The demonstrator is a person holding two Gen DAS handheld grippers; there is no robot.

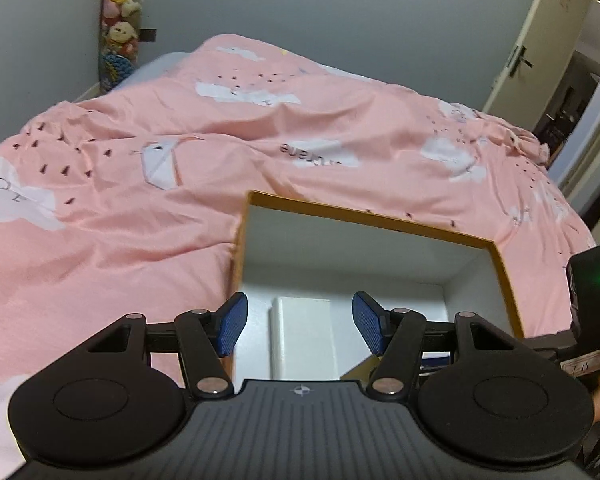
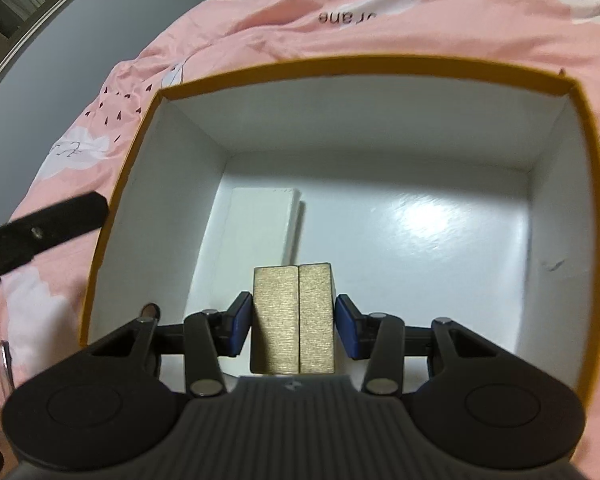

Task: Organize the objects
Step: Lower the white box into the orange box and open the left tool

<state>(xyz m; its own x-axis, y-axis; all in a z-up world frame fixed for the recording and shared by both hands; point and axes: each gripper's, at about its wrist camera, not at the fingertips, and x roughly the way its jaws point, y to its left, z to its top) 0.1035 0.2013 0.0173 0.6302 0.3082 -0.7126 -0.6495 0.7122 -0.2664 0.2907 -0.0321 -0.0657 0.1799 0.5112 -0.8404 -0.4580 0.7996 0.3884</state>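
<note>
An open cardboard box with an orange rim (image 1: 364, 216) (image 2: 340, 64) and white inside rests on a pink bedcover. A flat white box (image 1: 304, 340) (image 2: 256, 228) lies on its floor near the left wall. My left gripper (image 1: 300, 326) hovers above the box's near left side, jaws open, the white box lying well below the gap and untouched. My right gripper (image 2: 294, 330) is shut on a gold-brown block (image 2: 294, 316) with a seam down its middle, held over the box's inside near the front wall, just right of the white box.
The pink bedcover (image 1: 140, 240) with cloud prints spreads all around the box. A black finger (image 2: 48, 228) of the left tool shows outside the box's left rim. Stuffed toys (image 1: 120, 20) hang on the far wall, and a door (image 1: 540, 40) stands open at the right.
</note>
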